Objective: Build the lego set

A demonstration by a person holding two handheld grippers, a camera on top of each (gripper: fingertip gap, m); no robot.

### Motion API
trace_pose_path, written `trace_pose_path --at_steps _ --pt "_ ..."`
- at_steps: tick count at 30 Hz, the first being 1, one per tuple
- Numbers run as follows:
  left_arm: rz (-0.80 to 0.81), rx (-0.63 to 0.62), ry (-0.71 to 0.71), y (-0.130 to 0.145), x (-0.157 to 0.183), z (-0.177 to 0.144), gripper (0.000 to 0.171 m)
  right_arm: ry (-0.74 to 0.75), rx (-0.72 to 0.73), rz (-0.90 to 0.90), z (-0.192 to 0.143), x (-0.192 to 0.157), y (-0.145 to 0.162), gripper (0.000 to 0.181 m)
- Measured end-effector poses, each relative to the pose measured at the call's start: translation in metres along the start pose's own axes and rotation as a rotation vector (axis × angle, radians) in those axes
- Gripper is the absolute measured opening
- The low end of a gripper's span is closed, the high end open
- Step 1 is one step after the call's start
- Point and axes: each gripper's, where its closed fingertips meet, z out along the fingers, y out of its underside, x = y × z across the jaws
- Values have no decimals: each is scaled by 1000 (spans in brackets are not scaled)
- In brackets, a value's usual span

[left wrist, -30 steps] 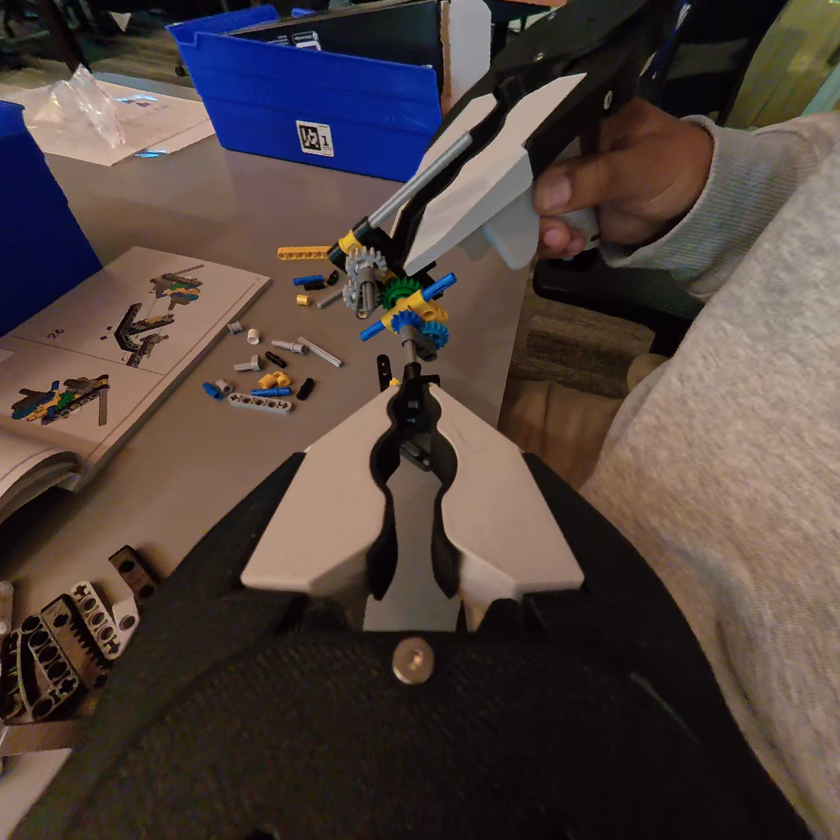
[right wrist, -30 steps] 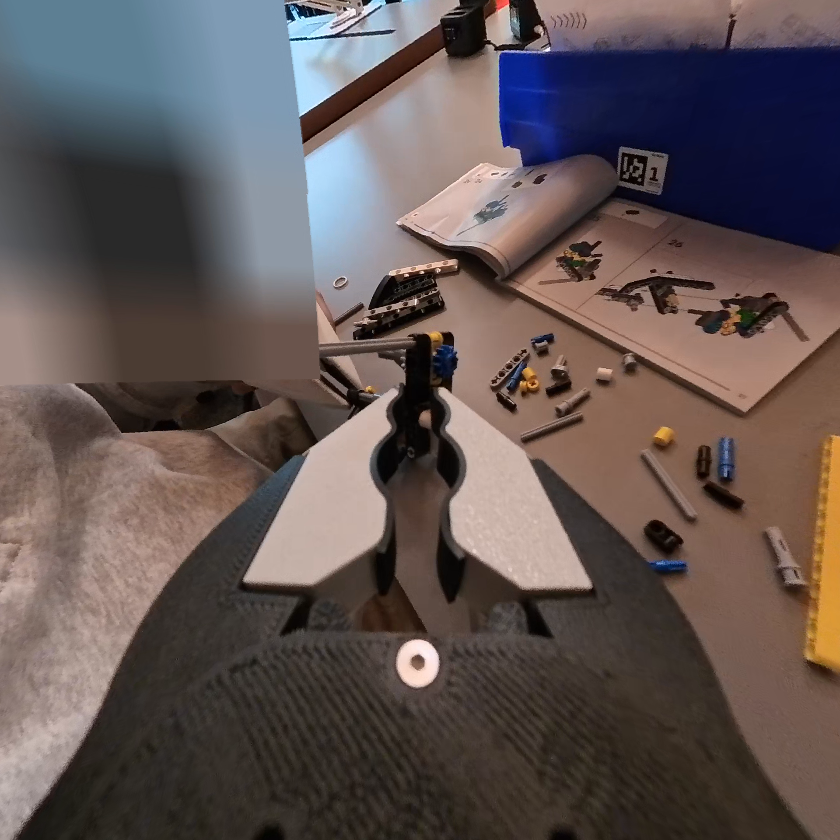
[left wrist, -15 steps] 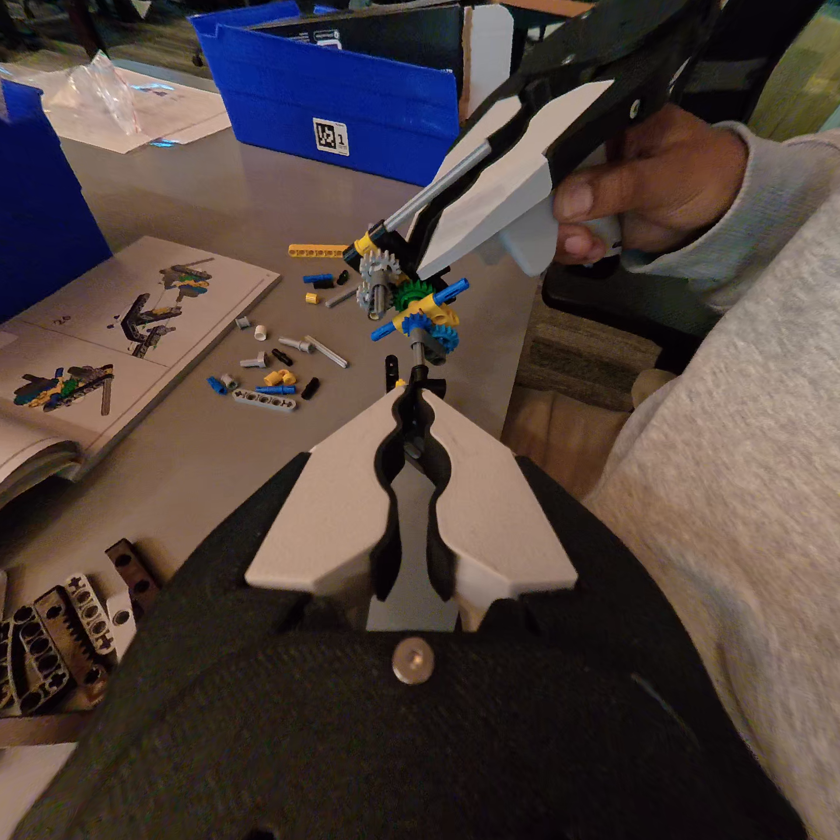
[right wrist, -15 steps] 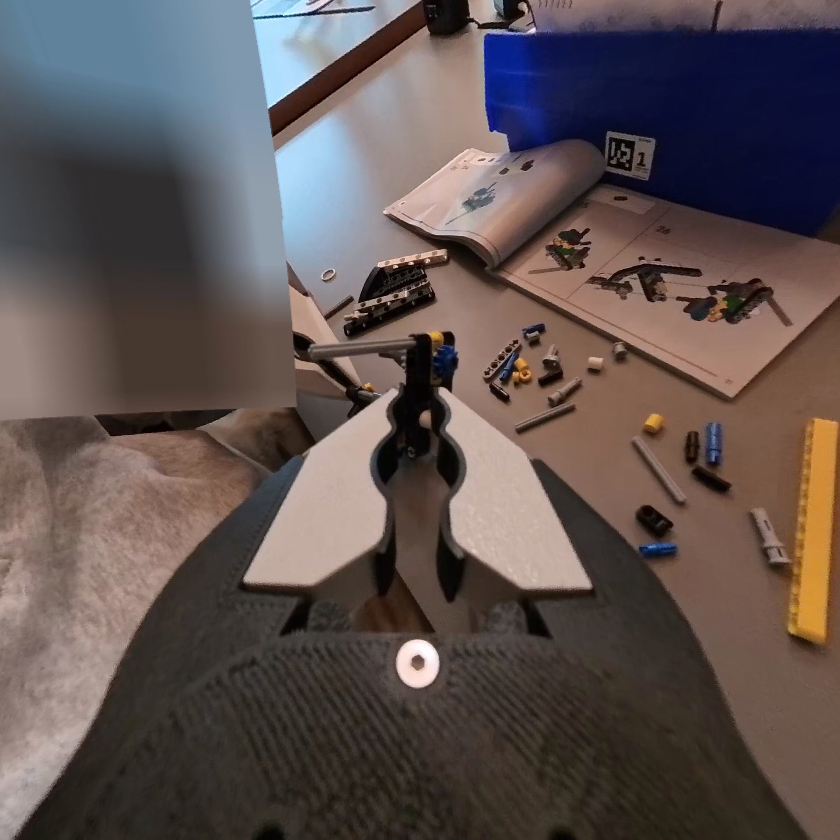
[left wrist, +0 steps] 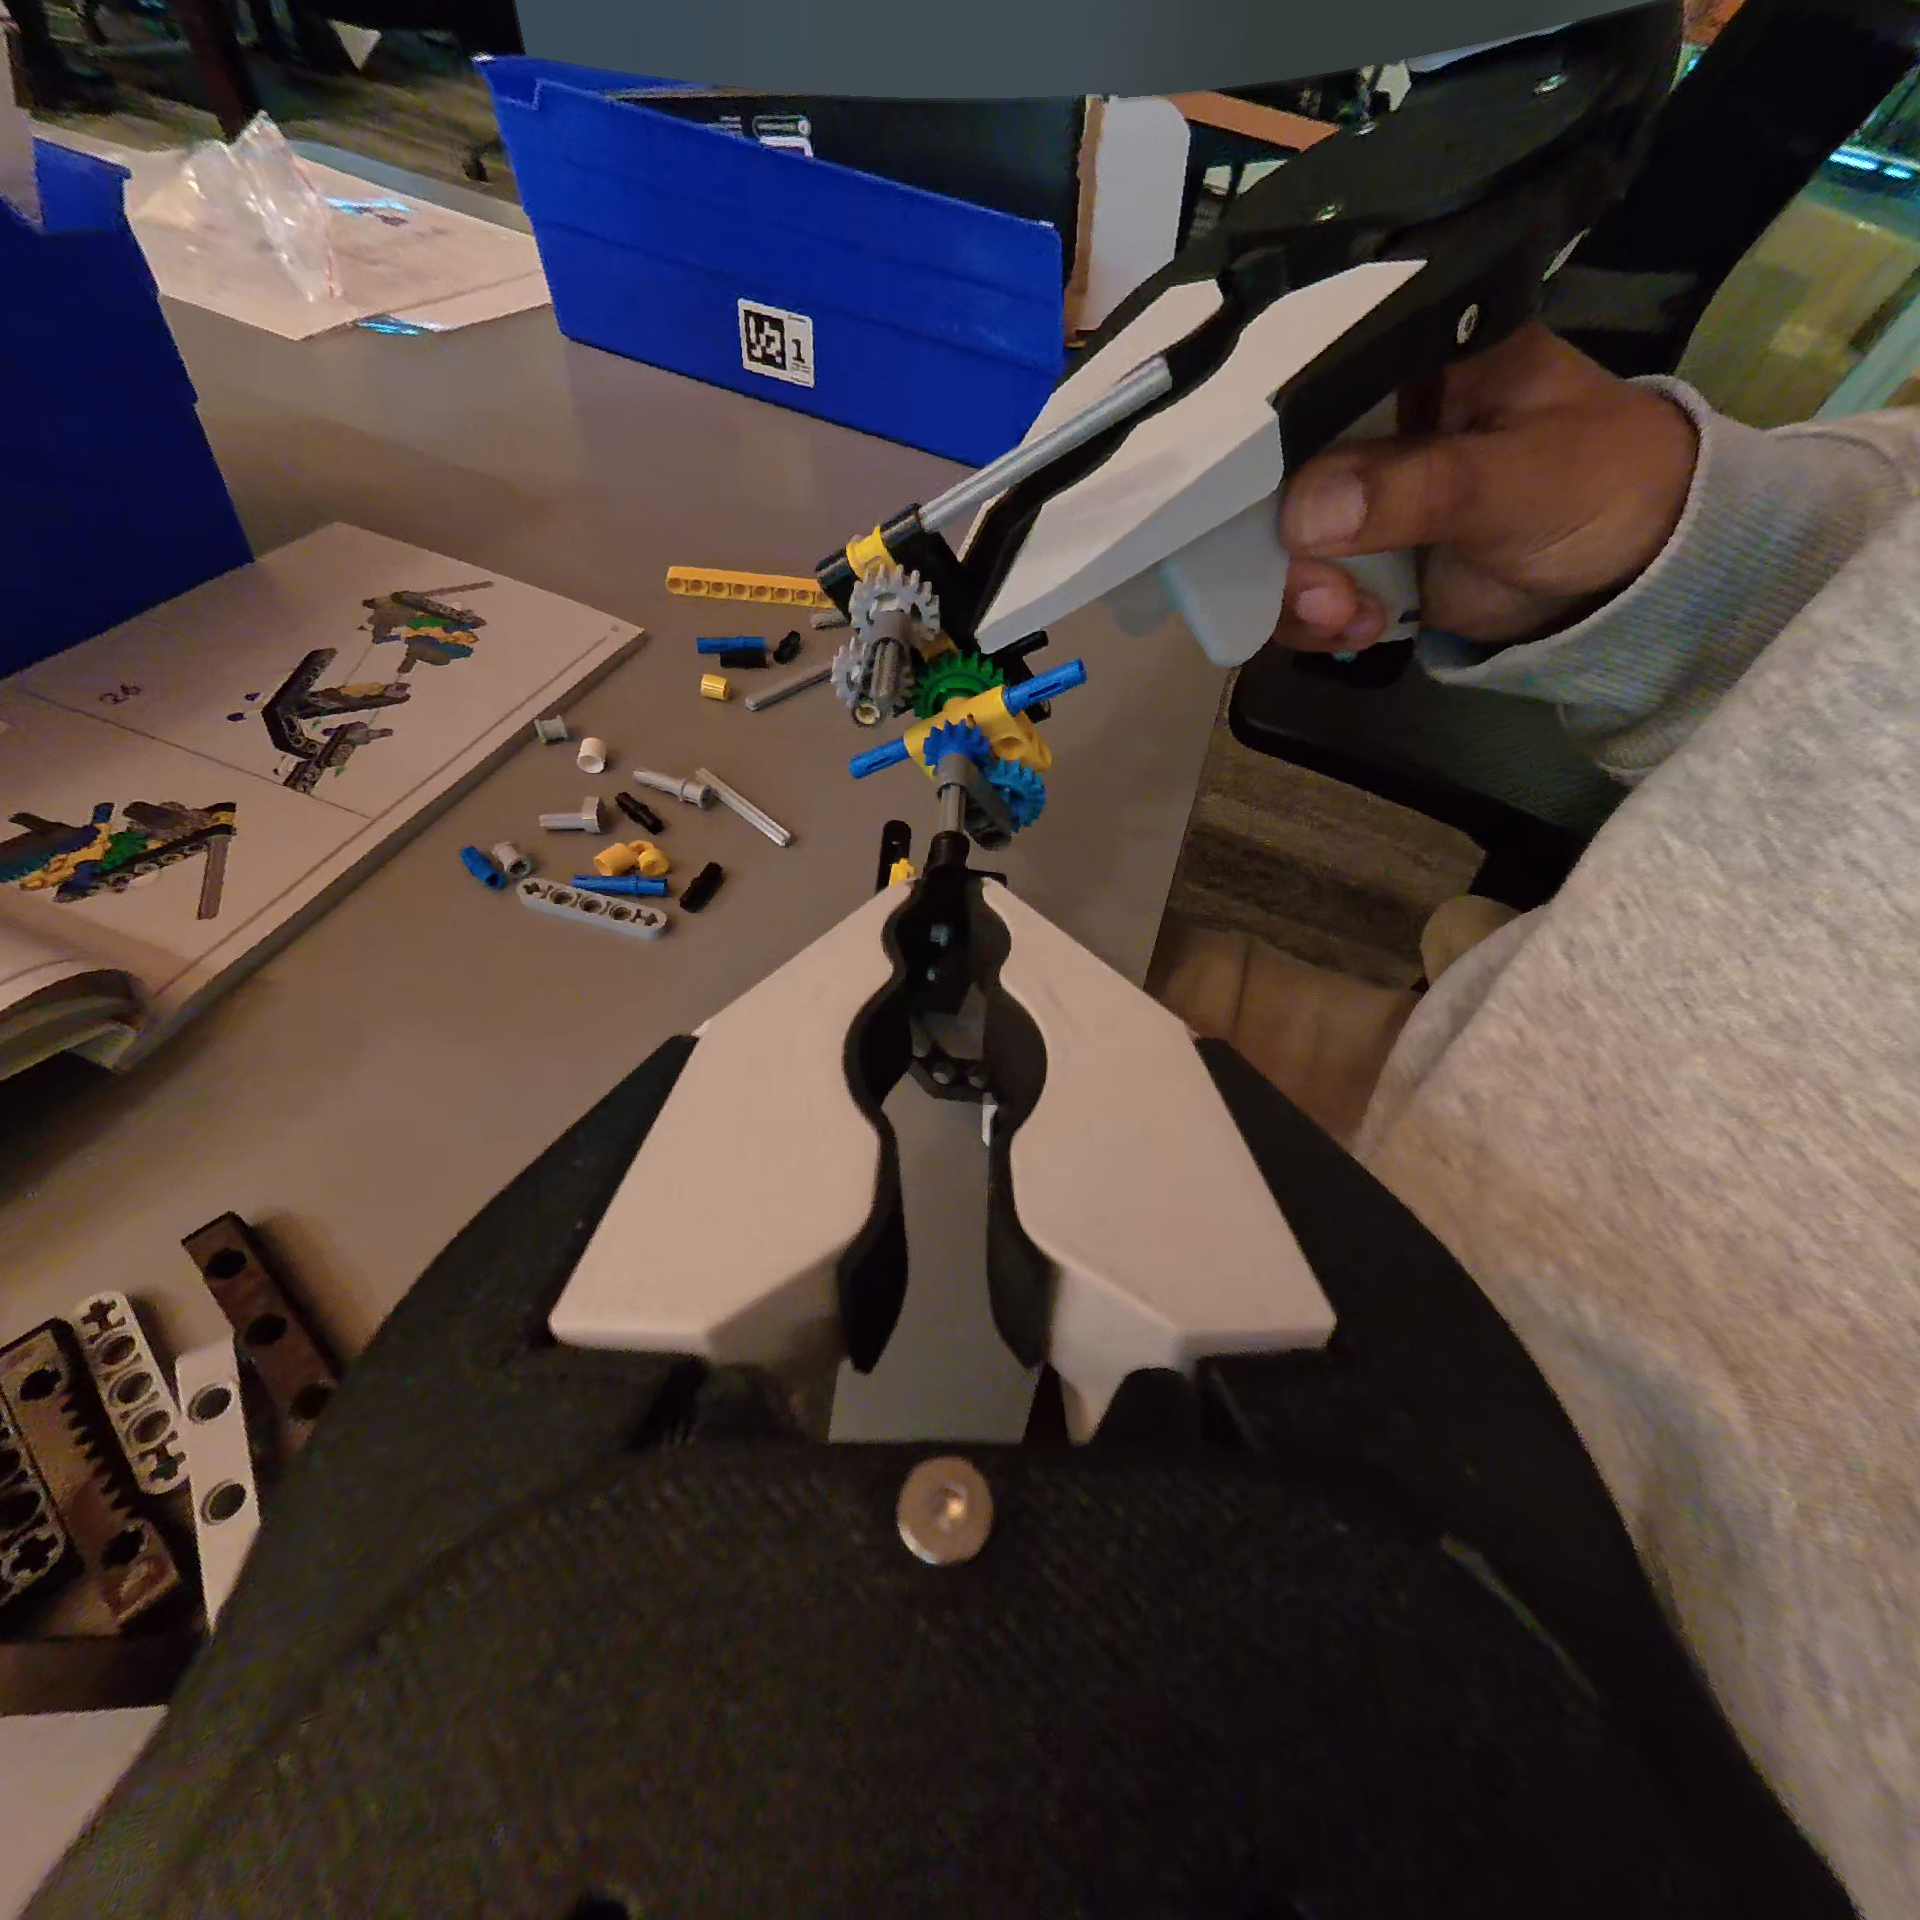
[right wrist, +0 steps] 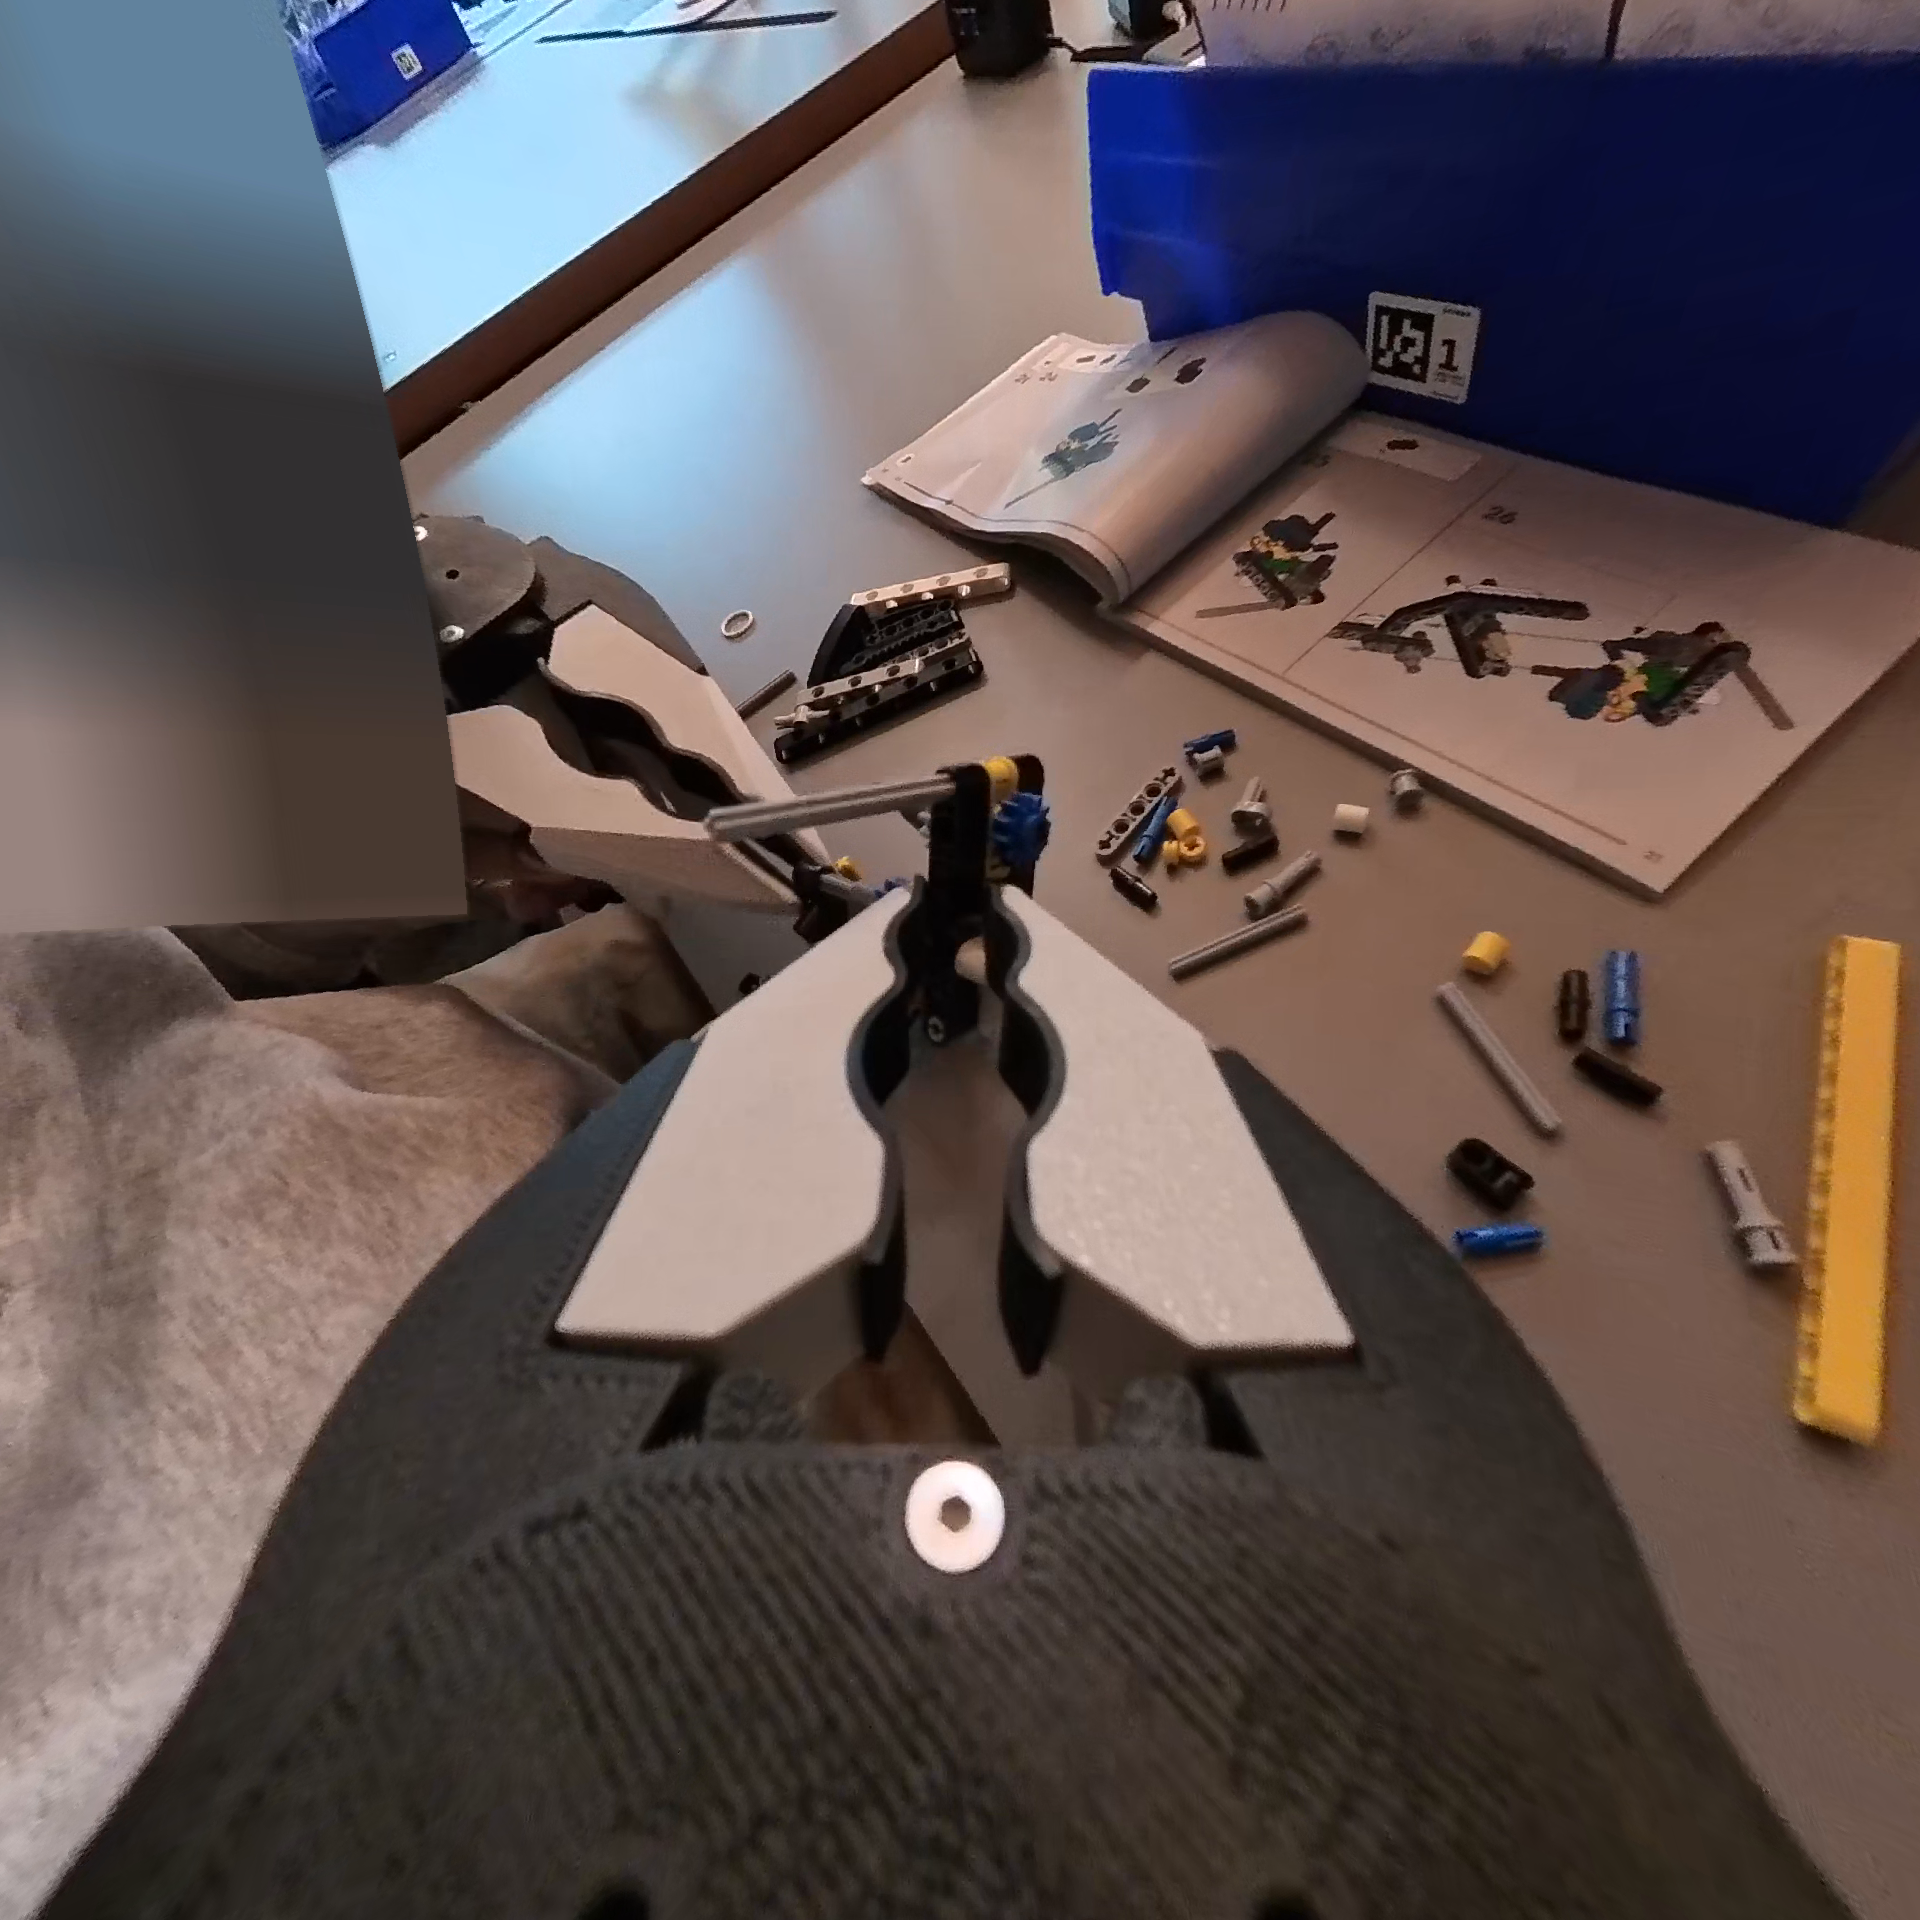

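Both the left gripper (left wrist: 943,883) and right gripper (right wrist: 961,914) clamp the gear assembly (left wrist: 940,707) (its gripped ends hidden).

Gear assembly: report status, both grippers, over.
Left gripper shut on gear assembly, low end. Right gripper shut on its black frame. Assembly held in the air above table. Nothing in the way.

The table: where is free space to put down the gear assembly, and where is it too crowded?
Free patches on the table: between the open instruction booklet, the loose small parts and the left gripper; also behind the parts, toward the blue bin. Crowded: the scattered parts beside the yellow beam and the black beams at the near edge.
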Motion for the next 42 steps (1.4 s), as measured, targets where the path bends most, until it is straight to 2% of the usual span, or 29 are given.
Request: trace_pose_path --at_steps 11,42 --pt "25 44 -11 -5 1 -1 8 6 -10 13 -1 0 1 9" --pt "128 -4 -45 -5 2 4 3 -17 -80 75 2 -3 7 9"
